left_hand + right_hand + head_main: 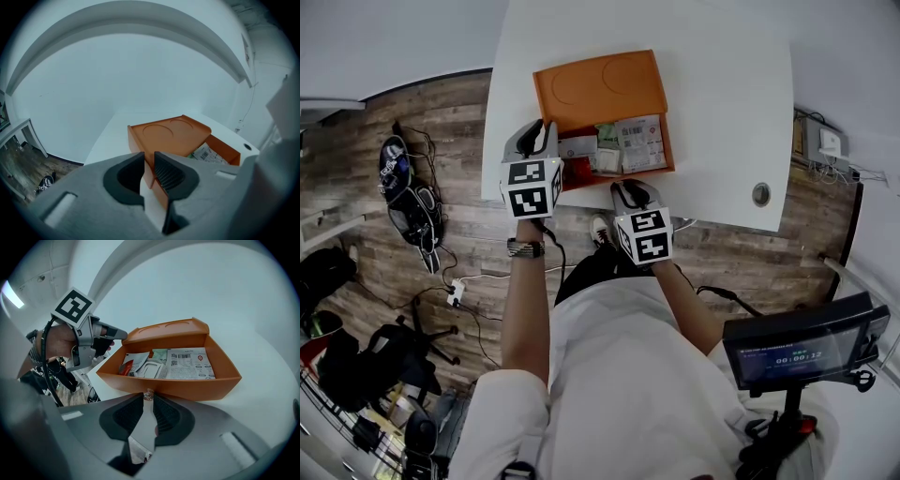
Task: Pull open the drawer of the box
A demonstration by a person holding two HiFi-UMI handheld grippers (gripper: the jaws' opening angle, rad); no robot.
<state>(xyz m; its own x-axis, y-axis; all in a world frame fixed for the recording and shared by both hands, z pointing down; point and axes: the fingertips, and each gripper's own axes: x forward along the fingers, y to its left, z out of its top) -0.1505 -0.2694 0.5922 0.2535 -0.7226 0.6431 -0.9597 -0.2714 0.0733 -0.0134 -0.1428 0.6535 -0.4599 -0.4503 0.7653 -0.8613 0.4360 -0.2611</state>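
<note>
The left gripper (149,164) clamps the box's (171,136) side wall to brace it (against sliding), while the right gripper (149,405) pinches the knob (148,393) of the drawer (197,386) directly ahead.

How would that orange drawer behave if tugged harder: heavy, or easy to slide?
Probably light: the drawer holds mostly flat paper packets. The orange box would likely skid on the smooth white table, perhaps why the left tongs clamp its wall. Its small knob might slip from the right tongs.
</note>
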